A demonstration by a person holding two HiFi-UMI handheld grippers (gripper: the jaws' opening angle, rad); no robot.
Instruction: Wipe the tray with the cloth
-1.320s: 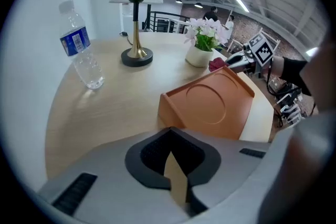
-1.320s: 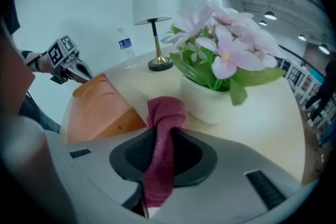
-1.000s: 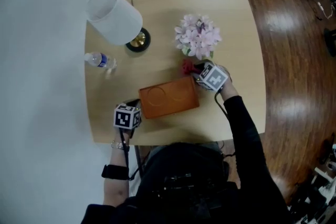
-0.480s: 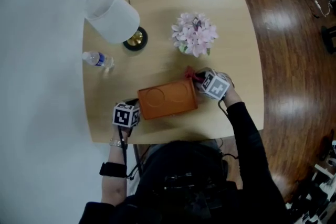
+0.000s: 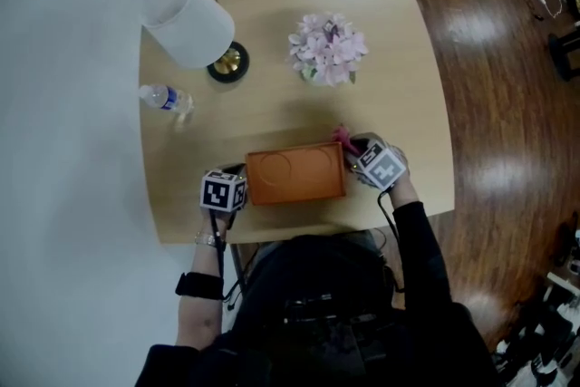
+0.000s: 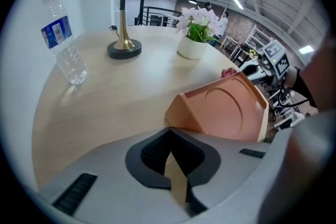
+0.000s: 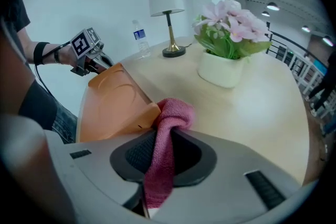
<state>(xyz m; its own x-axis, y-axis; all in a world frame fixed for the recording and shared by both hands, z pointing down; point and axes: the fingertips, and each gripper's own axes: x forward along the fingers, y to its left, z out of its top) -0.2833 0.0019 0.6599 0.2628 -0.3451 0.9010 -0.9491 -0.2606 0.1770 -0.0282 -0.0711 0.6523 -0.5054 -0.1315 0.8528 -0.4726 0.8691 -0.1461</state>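
Head view: left gripper (image 5: pixel 234 180) is at the left end of the tray (image 5: pixel 294 174), jaws closed on what looks like its rim. Right gripper (image 5: pixel 355 149) is at the right end, jaws clamped on the pink cloth (image 7: pixel 160 160), which is bunched against the tray's right corner and not yet on its floor. Risk: the wad snags the rim and shoves or tips the tray, or the thin left pinch slips. A wide sweep could clip the flower pot (image 7: pixel 223 71) just beyond. Bottle (image 6: pixel 63 39) and lamp (image 6: pixel 124 2) sit far left, well apart. Hard to tell: whether the tray lies flat, left pad contact, cloth-to-tray contact under the right gripper.
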